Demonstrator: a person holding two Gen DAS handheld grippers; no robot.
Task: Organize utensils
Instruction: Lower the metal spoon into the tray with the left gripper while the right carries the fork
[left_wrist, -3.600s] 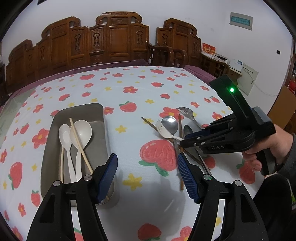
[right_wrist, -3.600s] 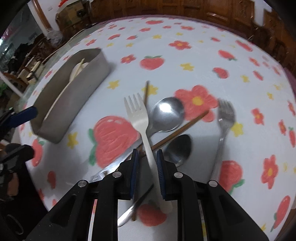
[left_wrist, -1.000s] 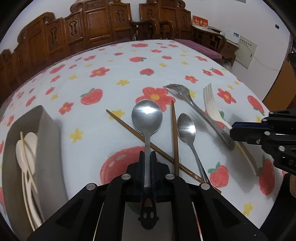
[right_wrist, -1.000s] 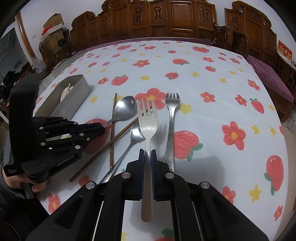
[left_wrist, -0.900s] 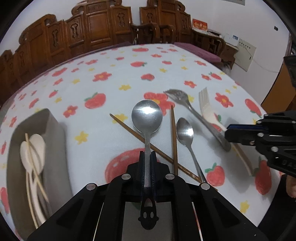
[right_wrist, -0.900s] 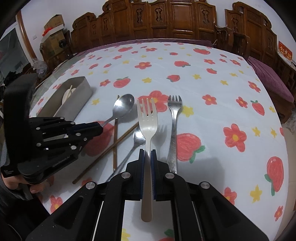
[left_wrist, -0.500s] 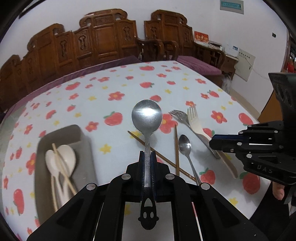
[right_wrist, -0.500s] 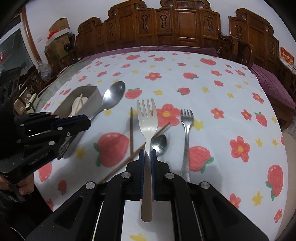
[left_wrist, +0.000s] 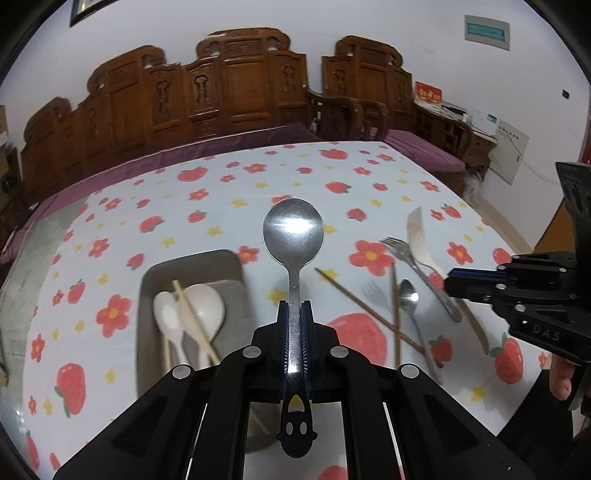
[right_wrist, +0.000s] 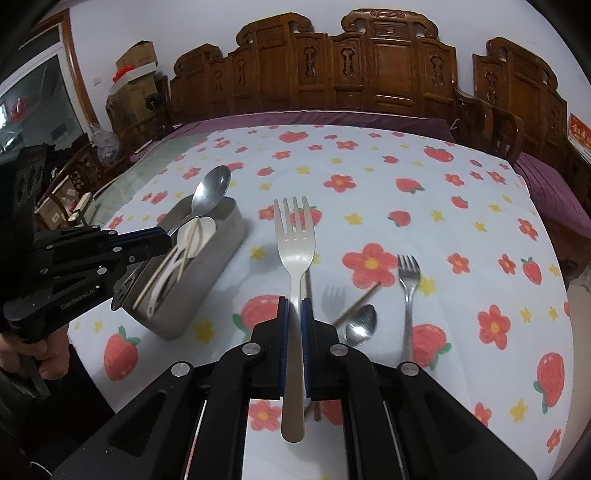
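Observation:
My left gripper (left_wrist: 294, 310) is shut on the handle of a large steel spoon (left_wrist: 293, 230) and holds it in the air above the right edge of the grey tray (left_wrist: 236, 266). The tray holds white spoons (left_wrist: 201, 304) and light chopsticks (left_wrist: 194, 325). My right gripper (right_wrist: 293, 306) is shut on a cream fork (right_wrist: 294, 240), lifted above the cloth. It shows in the left wrist view (left_wrist: 452, 286) at the right. On the cloth lie a small steel spoon (left_wrist: 408, 295), a steel fork (left_wrist: 417, 273) and brown chopsticks (left_wrist: 365, 308).
The table (left_wrist: 332, 173) has a white cloth with strawberries and flowers. Carved wooden chairs (left_wrist: 236, 85) stand along its far edge. In the right wrist view the tray (right_wrist: 221, 254) sits left of centre, with the steel fork (right_wrist: 408, 291) and small spoon (right_wrist: 362, 325) at the right.
Both grippers have risen from the cloth with their utensils. The left one has carried the large spoon leftward to the tray. The right one has followed with the cream fork.

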